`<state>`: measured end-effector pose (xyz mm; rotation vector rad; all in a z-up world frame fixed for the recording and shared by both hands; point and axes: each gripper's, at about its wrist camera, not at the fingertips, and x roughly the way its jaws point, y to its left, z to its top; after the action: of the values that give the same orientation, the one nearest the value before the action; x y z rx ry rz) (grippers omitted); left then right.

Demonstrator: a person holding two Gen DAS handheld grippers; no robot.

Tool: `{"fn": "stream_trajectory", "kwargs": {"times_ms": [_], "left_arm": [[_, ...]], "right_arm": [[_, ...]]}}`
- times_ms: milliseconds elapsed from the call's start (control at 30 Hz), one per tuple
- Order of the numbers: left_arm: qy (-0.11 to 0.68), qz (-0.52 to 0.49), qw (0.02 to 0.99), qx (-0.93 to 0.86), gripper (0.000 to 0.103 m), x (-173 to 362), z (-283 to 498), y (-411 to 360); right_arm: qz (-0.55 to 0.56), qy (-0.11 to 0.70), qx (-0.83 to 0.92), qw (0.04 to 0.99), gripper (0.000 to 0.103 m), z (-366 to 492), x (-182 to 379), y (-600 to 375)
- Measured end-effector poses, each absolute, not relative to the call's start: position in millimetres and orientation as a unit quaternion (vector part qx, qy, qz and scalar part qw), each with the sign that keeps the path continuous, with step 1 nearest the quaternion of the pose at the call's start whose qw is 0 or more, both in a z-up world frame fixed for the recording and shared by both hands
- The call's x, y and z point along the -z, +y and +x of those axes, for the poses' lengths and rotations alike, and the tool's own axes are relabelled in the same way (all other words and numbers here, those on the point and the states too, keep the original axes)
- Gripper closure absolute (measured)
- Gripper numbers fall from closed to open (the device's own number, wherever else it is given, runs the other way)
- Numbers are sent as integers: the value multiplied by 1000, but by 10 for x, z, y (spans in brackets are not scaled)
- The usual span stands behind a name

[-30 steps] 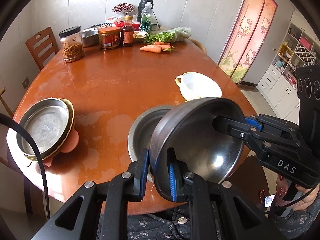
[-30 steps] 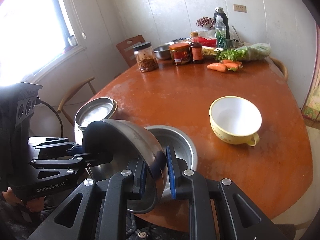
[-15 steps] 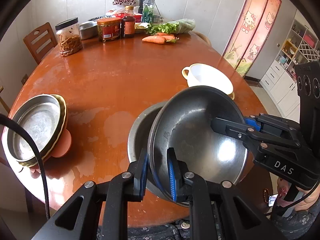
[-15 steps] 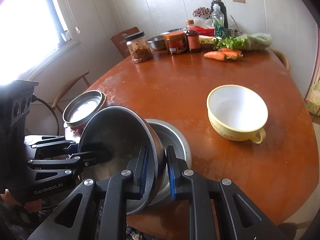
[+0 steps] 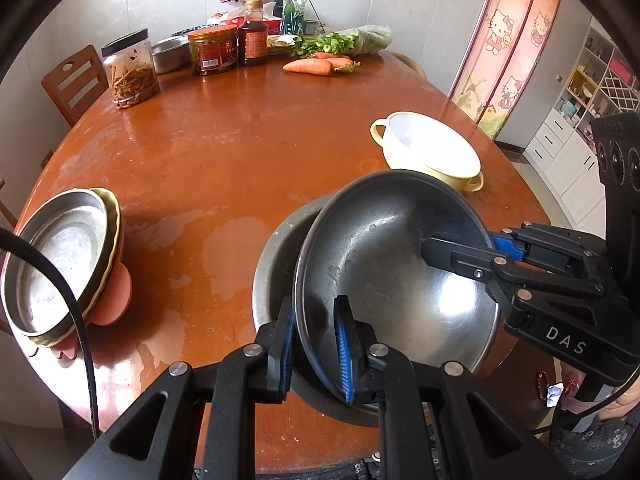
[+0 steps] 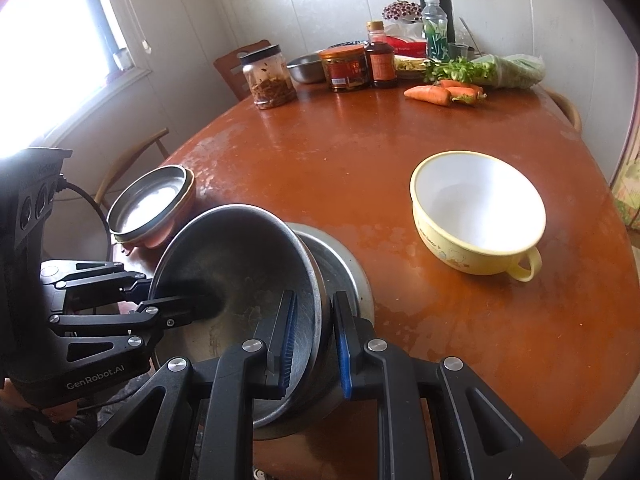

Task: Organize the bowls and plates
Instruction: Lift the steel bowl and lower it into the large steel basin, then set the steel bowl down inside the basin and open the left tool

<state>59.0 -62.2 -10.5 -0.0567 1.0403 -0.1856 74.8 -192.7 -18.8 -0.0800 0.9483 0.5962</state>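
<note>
A steel bowl (image 5: 384, 264) (image 6: 240, 264) hangs tilted, partly inside a larger steel bowl (image 5: 272, 264) (image 6: 348, 272) that stands at the table's near edge. My left gripper (image 5: 315, 346) is shut on the held bowl's near rim in the left wrist view, one pad inside and one outside. My right gripper (image 6: 314, 342) is shut on the opposite rim. Each gripper also shows in the other's view: the right gripper (image 5: 460, 250), the left gripper (image 6: 176, 296). Whether the two bowls touch I cannot tell.
A yellow two-handled bowl (image 5: 432, 152) (image 6: 476, 208) stands empty to the right. A stack of plates (image 5: 60, 256) (image 6: 152, 204) topped by a steel one sits at the left edge. Jars (image 5: 128, 68), bottles, carrots (image 5: 308, 66) and greens crowd the far side. Chairs ring the table.
Both grippers have sunk with the steel bowl. It was tipped steeply on edge above the larger bowl; now it lies flatter and lower, down inside that bowl's rim.
</note>
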Motion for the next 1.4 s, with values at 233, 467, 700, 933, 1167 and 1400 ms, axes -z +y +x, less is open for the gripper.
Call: {"fn": "stream_trajectory", "kwargs": {"times_ms": [233, 467, 700, 933, 1167, 1400], "left_arm": [[494, -19, 864, 90, 85, 114, 614, -660], [490, -9, 867, 94, 85, 113, 628, -719], [488, -10, 867, 97, 84, 115, 680, -759], [481, -3, 871, 102, 84, 121, 679, -779], [477, -9, 872, 109, 85, 122, 675, -757], [475, -12, 873, 110, 82, 120, 646, -736]], "right_arm": [[-57, 440, -273, 854, 83, 746, 185, -1904], [-72, 430, -263, 860, 86, 748, 186, -1910], [-78, 424, -253, 866, 87, 791, 187, -1946], [-78, 423, -250, 867, 86, 789, 180, -1959], [-79, 414, -243, 874, 86, 721, 165, -1969], [-90, 404, -241, 878, 82, 676, 156, -1969]]}}
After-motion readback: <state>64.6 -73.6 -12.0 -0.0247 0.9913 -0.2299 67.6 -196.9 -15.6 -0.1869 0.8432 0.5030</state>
